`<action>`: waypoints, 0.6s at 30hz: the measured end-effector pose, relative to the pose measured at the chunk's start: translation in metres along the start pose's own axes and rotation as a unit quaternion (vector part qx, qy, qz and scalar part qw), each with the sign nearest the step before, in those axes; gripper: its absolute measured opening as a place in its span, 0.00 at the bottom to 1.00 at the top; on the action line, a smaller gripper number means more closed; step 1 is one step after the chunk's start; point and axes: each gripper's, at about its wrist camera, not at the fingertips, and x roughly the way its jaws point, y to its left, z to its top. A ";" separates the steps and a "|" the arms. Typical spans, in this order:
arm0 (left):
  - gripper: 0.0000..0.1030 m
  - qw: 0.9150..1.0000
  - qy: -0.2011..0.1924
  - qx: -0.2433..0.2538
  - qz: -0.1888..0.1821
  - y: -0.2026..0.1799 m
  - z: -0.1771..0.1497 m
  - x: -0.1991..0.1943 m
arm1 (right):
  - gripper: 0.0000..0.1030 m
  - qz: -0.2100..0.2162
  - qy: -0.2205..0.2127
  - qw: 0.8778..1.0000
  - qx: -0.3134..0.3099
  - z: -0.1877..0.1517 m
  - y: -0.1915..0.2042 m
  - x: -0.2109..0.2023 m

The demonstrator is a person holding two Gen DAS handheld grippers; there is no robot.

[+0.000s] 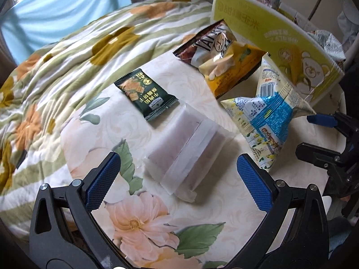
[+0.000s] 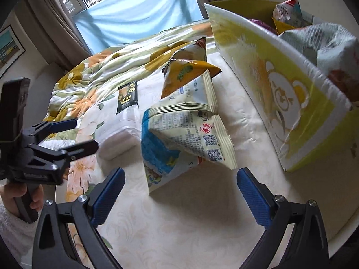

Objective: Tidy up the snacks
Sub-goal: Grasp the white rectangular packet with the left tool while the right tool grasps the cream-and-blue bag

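A white translucent packet lies on the floral tablecloth, just ahead of my open left gripper, whose fingers straddle its near end without touching. Beyond it lies a dark green packet. A blue-and-white bag stands in front of my open right gripper, which holds nothing. Behind that bag lean a yellow bag and a brown-and-silver bag. A yellow-green box at the right holds several snack bags.
A flowered quilt on a bed borders the table on the left and far side. A blue curtain hangs at the window behind. The table edge runs close on the right. A hand grips the left gripper's handle.
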 end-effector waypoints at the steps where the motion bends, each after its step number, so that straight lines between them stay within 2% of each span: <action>1: 0.99 1.000 0.005 0.007 -0.001 -0.001 0.000 0.006 | 0.97 0.002 0.000 1.000 0.001 0.001 -0.001 0.002; 9: 0.98 0.999 0.030 0.042 0.001 -0.006 0.009 0.043 | 0.97 0.018 -0.001 1.000 -0.015 0.008 -0.006 0.021; 10: 0.96 0.999 0.032 0.043 -0.001 -0.006 0.010 0.046 | 0.97 0.019 -0.002 1.000 -0.017 0.009 -0.006 0.023; 12: 0.85 0.998 0.038 0.043 -0.009 -0.006 0.013 0.050 | 0.97 0.020 -0.003 1.000 -0.021 0.010 -0.004 0.025; 15: 0.83 0.998 0.041 0.043 -0.007 -0.008 0.014 0.054 | 0.97 0.015 -0.001 0.999 -0.034 0.015 0.001 0.031; 18: 0.74 0.998 0.044 0.034 -0.014 -0.008 0.015 0.054 | 0.96 0.012 0.001 0.998 -0.056 0.019 0.005 0.036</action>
